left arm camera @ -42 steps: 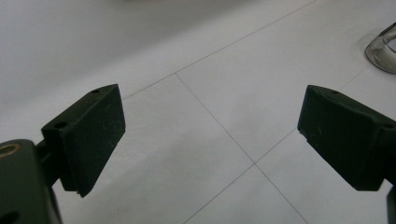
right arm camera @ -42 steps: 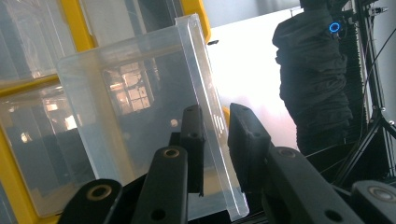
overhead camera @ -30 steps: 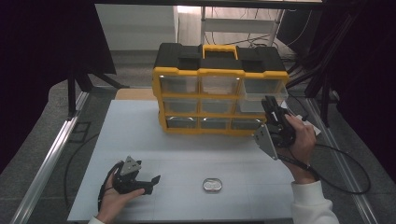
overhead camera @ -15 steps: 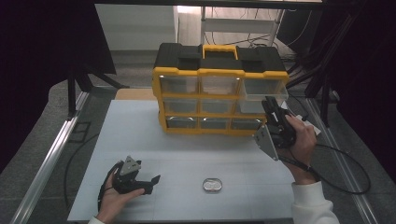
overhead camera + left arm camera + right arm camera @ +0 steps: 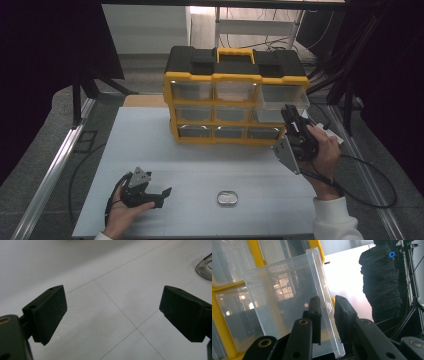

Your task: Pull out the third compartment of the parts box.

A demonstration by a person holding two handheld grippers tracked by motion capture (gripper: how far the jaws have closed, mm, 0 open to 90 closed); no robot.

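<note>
Right gripper (image 5: pixel 327 315): its two black fingers (image 5: pixel 315 315) close on the front wall of a clear drawer (image 5: pixel 287 302), one finger inside the wall and one outside. In the high view the right gripper (image 5: pixel 292 122) is raised at the right end of the organizer (image 5: pixel 235 95), at the middle row, where the drawer (image 5: pixel 270 116) stands partly pulled out of its slot; the top-right drawer above it also juts forward. The right hand (image 5: pixel 322 150) wraps the gripper body, and its cable trails off the counter's right edge.

Left gripper (image 5: pixel 112 310): fingers (image 5: pixel 47 312) spread wide with nothing between them, seen just above the white counter (image 5: pixel 100 270) and its thin grid lines. In the high view the left gripper (image 5: pixel 162 192) lies low at the front left of the counter (image 5: pixel 150 145), held by the left hand (image 5: pixel 127 205), jaws pointing right.

A small oval metal piece (image 5: pixel 227 198) lies on the counter near the front edge, to the right of the left gripper and apart from it; its rim shows at the upper right corner of the left gripper view (image 5: pixel 205 266).

The organizer, yellow-framed with a black top and a yellow handle, stands at the back of the counter, three rows of clear drawers facing the person.
</note>
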